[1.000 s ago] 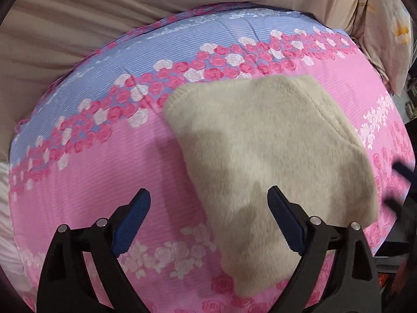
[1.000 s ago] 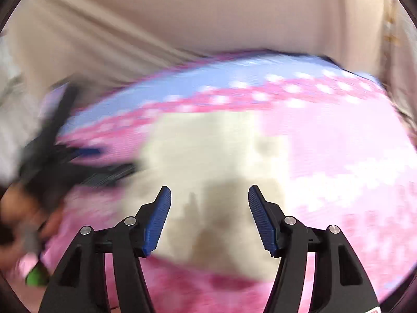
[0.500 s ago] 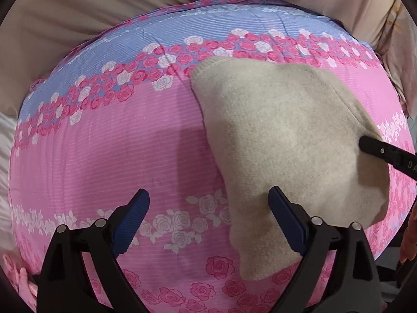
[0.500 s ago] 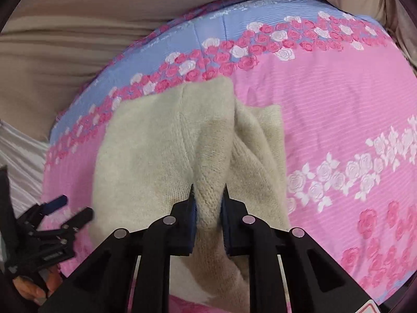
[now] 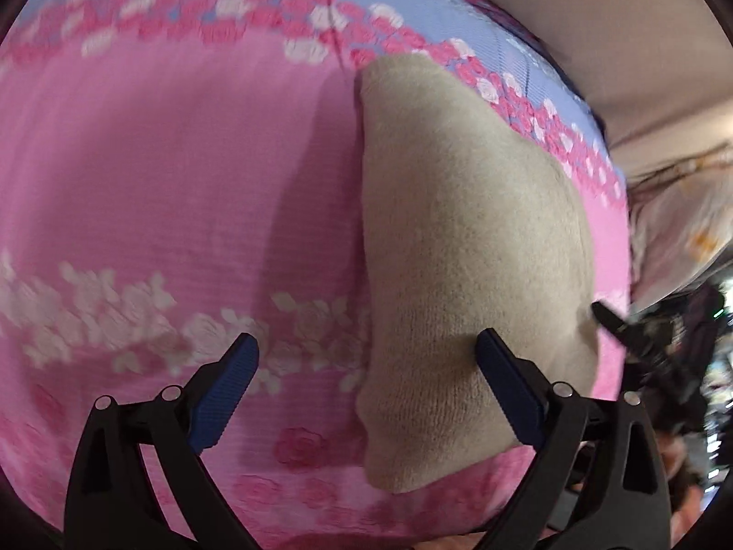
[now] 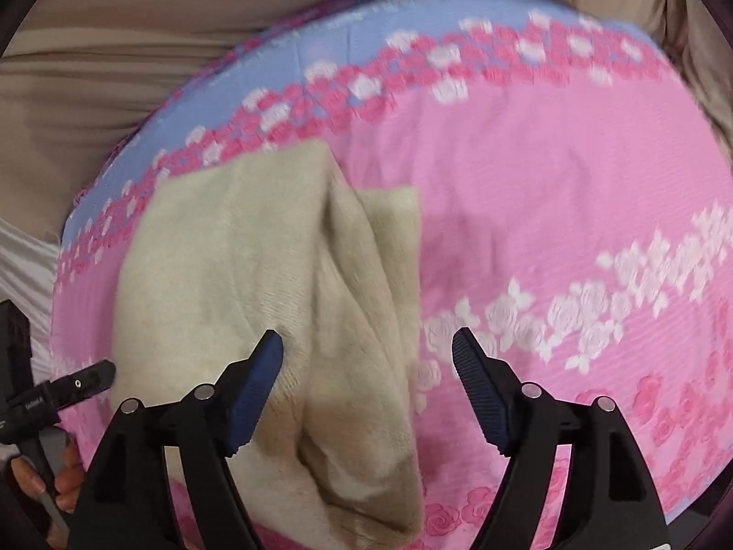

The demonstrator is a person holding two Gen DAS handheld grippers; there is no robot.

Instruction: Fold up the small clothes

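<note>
Bedding formed the work surface: a quilted bedspread (image 6: 572, 192) of fine horizontal ribbing, mostly pink, with a band of woven white roses, darker pink roses near the close edge, and a lavender-blue strip at the far edge bordered by pink and white roses. Beyond it lay smooth beige fabric (image 6: 137, 46) in soft folds.

Item: one small knitted garment (image 6: 220, 266), cream-beige, fuzzy nap, visible rib stitches near its close end. It lay on the pink field, far corner touching the rose border. Seen from the right wrist, a raised lengthwise ridge (image 6: 339, 275) ran along its right part, with a flatter layer showing beside it. Seen from the left wrist (image 5: 458, 238), it read as a rounded, thick, folded pad with a straight left edge.

Left gripper (image 5: 366, 394): black frame, blue ribbed pads, jaws wide apart, right pad over the garment's near end, nothing clamped.

Right gripper (image 6: 366, 385): same build, jaws apart, straddling the ridge without pinching it. Half a second earlier it had been clamped on that ridge; the jaws had just been opening, the knit between them but released.

Both views sat closer to the bedspread than a second earlier, the left view also rolled.
</note>
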